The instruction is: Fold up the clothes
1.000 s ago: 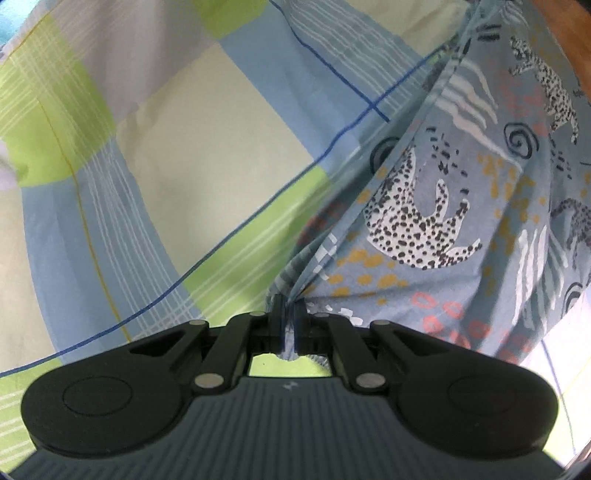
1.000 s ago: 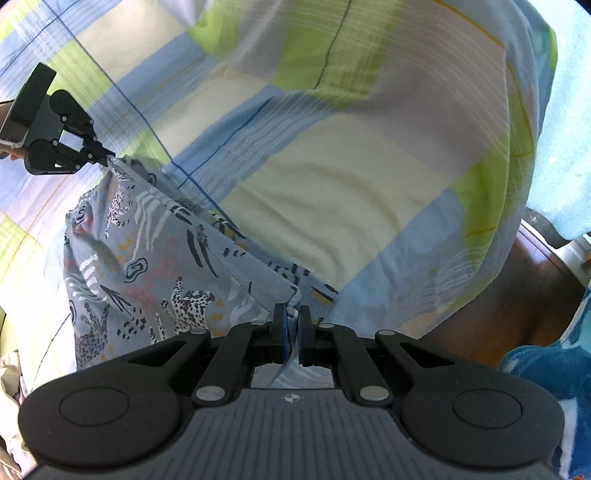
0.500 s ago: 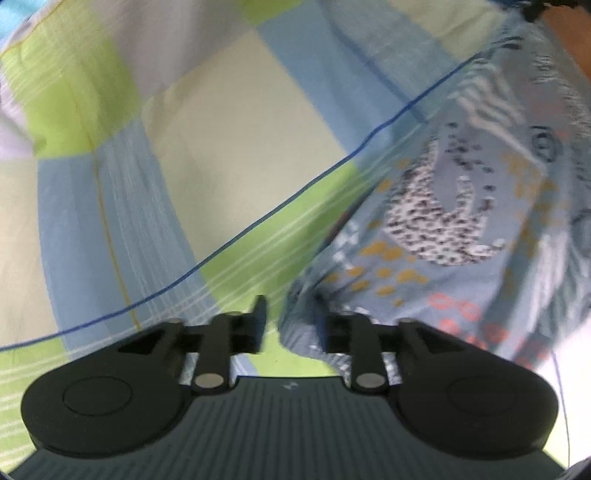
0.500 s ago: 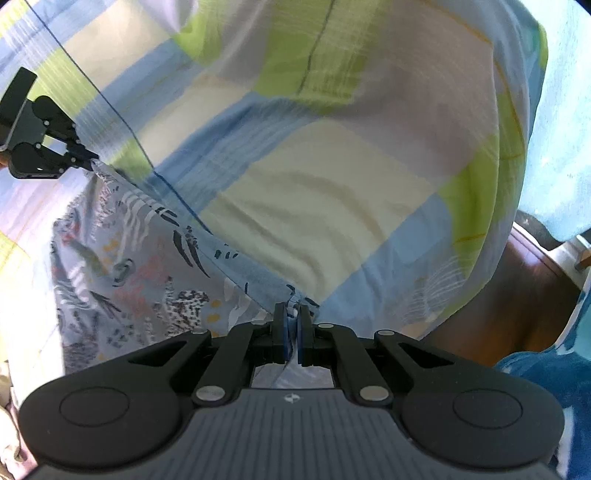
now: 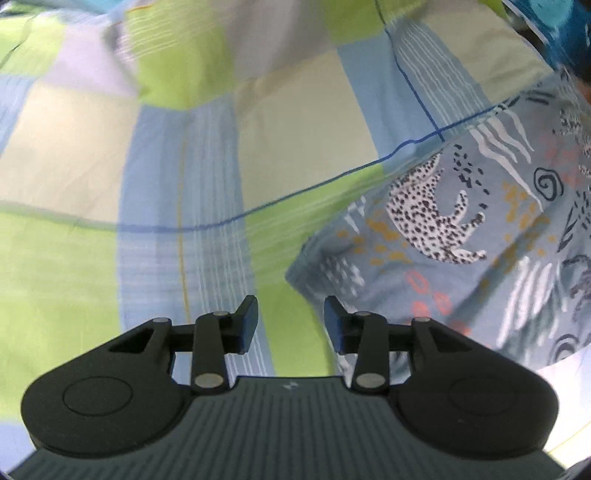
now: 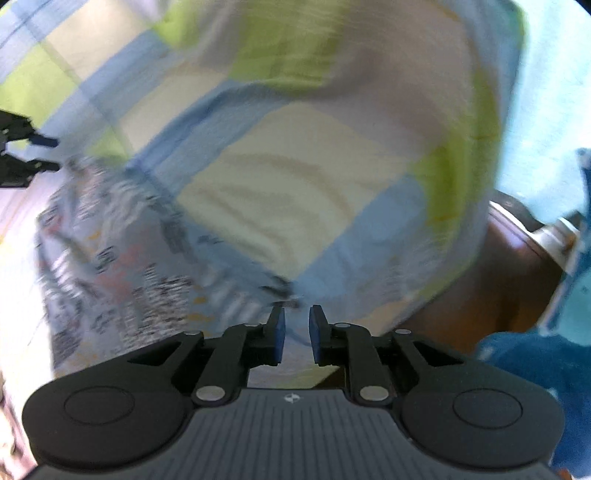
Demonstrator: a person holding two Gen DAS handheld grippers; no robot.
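Observation:
A blue-grey garment printed with spotted leopards [image 5: 461, 236] lies flat on the checked bedsheet [image 5: 166, 166]. My left gripper [image 5: 291, 317] is open and empty, just left of the garment's near corner. In the blurred right wrist view my right gripper [image 6: 295, 325] is open and empty, with the garment's [image 6: 122, 258] other corner lying just beyond its fingertips. The left gripper [image 6: 33, 155] shows at the far left edge of that view, by the garment's far corner.
The sheet is checked in green, cream, blue and lilac. A dark wooden surface [image 6: 509, 280] lies past the bed's right edge. A turquoise and blue patterned cloth [image 6: 546, 354] sits at the right; it also shows in the left wrist view [image 5: 554, 29].
Both grippers have opened and let go of the garment's corners. The left opened first, the right just now. The garment has dropped flat onto the sheet.

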